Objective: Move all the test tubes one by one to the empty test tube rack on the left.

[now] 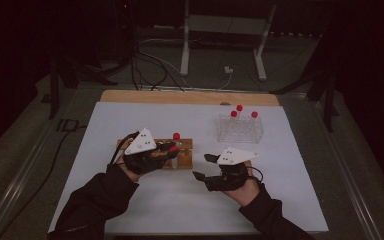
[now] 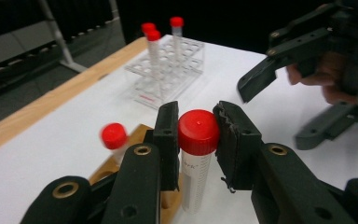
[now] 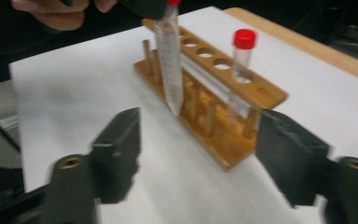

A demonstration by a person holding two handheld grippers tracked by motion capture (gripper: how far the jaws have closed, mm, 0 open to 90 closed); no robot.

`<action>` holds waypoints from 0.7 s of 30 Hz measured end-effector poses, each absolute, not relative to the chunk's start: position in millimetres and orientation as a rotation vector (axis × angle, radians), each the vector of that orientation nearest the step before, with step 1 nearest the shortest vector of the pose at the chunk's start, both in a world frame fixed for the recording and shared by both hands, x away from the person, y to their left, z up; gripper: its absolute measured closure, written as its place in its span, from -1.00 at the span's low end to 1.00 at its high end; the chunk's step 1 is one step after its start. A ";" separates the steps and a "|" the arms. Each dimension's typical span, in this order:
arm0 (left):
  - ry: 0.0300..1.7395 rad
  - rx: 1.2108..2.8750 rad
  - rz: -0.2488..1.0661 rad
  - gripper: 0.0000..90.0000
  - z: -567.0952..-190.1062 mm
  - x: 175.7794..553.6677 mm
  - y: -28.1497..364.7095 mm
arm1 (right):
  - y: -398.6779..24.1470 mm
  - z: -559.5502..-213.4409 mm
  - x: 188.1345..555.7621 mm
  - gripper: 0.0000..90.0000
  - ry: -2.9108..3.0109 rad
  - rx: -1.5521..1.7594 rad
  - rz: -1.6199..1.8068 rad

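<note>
High view gives us the white tabletop, then the wooden tube rack near its centre. Our left gripper clamps a red-capped clear tube above the rack; our right gripper, at four o'clock from it, gapes empty.

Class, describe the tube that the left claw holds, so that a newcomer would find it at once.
Start at the white table and find the wooden rack near its middle. The held tube hangs beside that rack, clamped at its red cap by the left claw. Unlike the other red-capped tube, which stands in a rack hole, it hangs free of the holes.
</note>
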State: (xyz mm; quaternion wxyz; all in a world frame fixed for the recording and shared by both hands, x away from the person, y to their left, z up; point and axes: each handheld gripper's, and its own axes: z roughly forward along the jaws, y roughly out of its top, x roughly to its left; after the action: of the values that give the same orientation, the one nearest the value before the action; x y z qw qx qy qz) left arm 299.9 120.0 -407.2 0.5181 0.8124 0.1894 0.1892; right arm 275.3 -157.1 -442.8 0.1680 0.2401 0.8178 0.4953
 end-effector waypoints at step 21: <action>0.526 1.900 0.524 0.60 -392.1 326.3 132.2 | -173.7 -435.3 276.0 -1.00 2.270 0.717 1.479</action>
State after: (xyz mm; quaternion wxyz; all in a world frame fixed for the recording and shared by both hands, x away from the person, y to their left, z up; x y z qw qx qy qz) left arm 326.3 132.2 -392.1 0.5232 0.7937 0.2199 0.2190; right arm 276.0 -173.7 -435.3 0.1690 0.2521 0.7984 0.5201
